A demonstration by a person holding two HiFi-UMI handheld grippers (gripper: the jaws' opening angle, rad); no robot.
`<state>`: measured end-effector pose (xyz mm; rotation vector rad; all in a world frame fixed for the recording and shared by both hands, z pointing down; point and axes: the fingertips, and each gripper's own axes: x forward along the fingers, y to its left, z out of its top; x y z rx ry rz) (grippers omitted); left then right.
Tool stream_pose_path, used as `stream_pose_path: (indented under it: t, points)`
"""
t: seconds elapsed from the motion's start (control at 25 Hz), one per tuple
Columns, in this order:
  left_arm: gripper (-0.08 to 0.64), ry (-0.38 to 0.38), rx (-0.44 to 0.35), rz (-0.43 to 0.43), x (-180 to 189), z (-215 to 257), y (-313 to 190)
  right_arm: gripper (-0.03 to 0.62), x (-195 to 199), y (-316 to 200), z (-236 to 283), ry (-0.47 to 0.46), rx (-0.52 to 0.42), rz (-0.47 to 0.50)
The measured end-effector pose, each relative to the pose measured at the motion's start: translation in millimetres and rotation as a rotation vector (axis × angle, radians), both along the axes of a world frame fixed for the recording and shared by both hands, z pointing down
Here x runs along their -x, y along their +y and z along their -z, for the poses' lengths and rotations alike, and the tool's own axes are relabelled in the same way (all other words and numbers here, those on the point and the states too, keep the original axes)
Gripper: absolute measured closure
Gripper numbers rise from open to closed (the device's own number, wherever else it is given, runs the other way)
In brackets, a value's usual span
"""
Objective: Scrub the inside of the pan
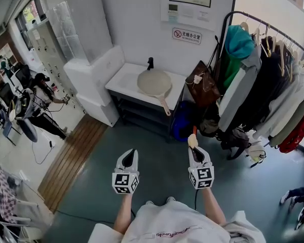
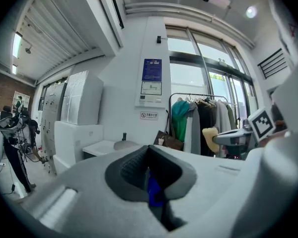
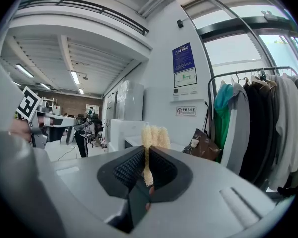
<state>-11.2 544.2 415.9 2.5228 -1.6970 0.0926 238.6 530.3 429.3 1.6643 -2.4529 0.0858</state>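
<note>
Over on the worktop (image 1: 122, 77) the pan (image 1: 154, 82) looks rigid, best steadied by its handle (image 1: 164, 107); right gripper (image 1: 194, 153) pinches a seemingly soft scrubber (image 3: 151, 133), left gripper (image 1: 128, 156) clenched empty.

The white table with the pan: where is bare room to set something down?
Bare tabletop lies left of the pan, up to the foam boxes. The right end is tight against the brown bag.

white wall (image 1: 137, 14) | grey-green floor (image 1: 157, 161) | clothes rack (image 1: 273, 80)
</note>
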Motion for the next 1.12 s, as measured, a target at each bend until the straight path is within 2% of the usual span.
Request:
stream_pose_path:
  t: [0.76,1.12]
  points:
    - [0.560,-0.034,-0.013,0.020,-66.6,2.6,-12.6,0.560,-42.7,-18.1,-2.3,-0.001,-0.017,0.075]
    - [0.560,-0.036,-0.003,0.022,-83.9,-4.5,-15.6,0.560,-55.8,-22.5,-12.8,0.000,0.000,0.083]
